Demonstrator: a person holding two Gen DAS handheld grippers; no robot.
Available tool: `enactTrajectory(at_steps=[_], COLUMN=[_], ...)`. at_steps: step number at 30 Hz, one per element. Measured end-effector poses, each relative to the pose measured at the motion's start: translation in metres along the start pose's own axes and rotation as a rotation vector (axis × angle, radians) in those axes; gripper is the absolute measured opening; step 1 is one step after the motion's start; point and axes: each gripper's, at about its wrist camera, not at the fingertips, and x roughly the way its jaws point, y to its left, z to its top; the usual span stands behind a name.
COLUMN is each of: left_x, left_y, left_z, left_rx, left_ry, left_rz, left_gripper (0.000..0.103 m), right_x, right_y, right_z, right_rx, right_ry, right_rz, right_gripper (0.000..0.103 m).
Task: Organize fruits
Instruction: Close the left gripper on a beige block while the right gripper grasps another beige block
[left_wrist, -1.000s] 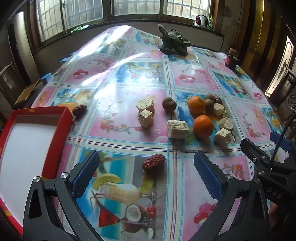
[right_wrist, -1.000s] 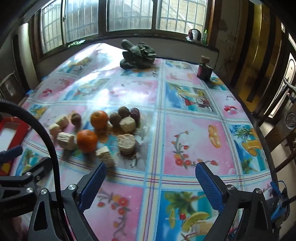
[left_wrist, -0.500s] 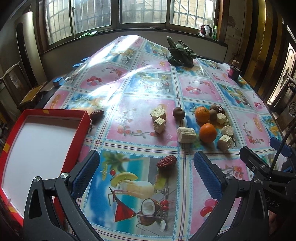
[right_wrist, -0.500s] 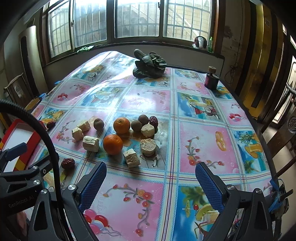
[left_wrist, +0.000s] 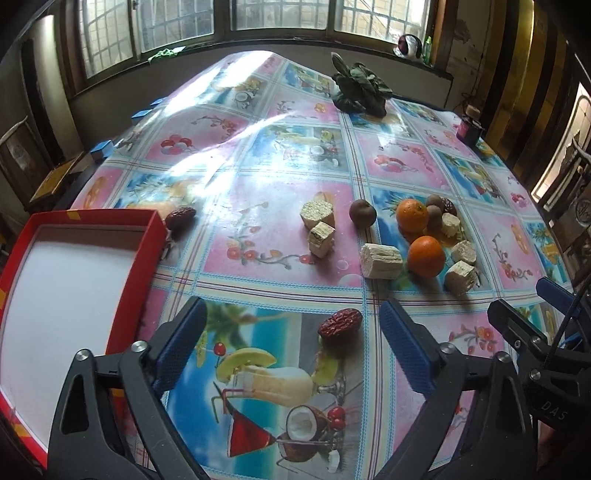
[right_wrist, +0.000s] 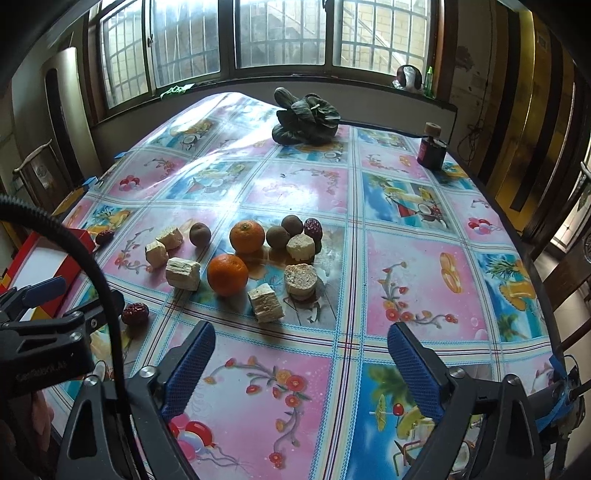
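A red-rimmed white tray (left_wrist: 147, 221) lies at the table's left. A red date (left_wrist: 340, 322) lies just ahead of my open, empty left gripper (left_wrist: 291, 343), between its fingertips' line. Another date (left_wrist: 180, 217) lies by the tray's far corner. Two oranges (left_wrist: 425, 256) (left_wrist: 412, 213), brown round fruits (left_wrist: 362, 216) and several pale sugarcane chunks (left_wrist: 380, 261) cluster at the right. My right gripper (right_wrist: 301, 363) is open and empty, short of the same cluster: oranges (right_wrist: 227, 275), chunks (right_wrist: 266, 302), date (right_wrist: 135, 314).
A bunch of dark leafy greens (right_wrist: 306, 122) lies at the table's far side. A small dark jar (right_wrist: 431, 147) stands at the far right edge. Windows run along the back wall. The other gripper's body (left_wrist: 535, 343) shows at the right of the left view.
Both grippers have pulled back and risen, so the fruit looks farther off and more of the tray and table shows. Nothing on the table has moved. Both jaws stay open.
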Motion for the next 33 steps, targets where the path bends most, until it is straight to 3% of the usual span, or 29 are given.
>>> enactTrajectory(at_steps=[8, 9, 11, 16, 18, 21, 23, 33], left_x=[0.02, 0.024, 0.031, 0.047, 0.051, 0.05, 0.049, 0.041], left_y=[-0.028, -0.031, -0.036, -0.043, -0.042, -0.036, -0.033, -0.019], left_z=[0.009, 0.01, 0.013, 0.021, 0.023, 0.025, 0.026, 0.018], left_rx=[0.076, 0.083, 0.097, 0.105, 0.092, 0.068, 0.057, 0.035], left_ry=[0.042, 0.049, 0.069, 0.092, 0.101, 0.096, 0.097, 0.104], left_rz=[-0.056, -0.053, -0.059, -0.052, -0.06, -0.081, -0.086, -0.105], left_gripper=[0.093, 0.091, 0.078, 0.076, 0.061, 0.047, 0.025, 0.025], right_x=[0.013, 0.014, 0.016, 0.023, 0.025, 0.026, 0.027, 0.037], right_y=[-0.013, -0.014, -0.017, -0.027, -0.028, -0.026, -0.025, -0.003], right_z=[-0.003, -0.003, -0.003, -0.004, -0.005, -0.004, -0.004, 0.005], right_rx=[0.027, 0.028, 0.029, 0.054, 0.054, 0.05, 0.048, -0.023], right_ry=[0.033, 0.034, 0.038, 0.059, 0.064, 0.066, 0.065, 0.053], right_rz=[0.039, 0.044, 0.051, 0.095, 0.11, 0.162, 0.203, 0.281], right_gripper=[0.084, 0.083, 0.083, 0.072, 0.068, 0.056, 0.052, 0.049])
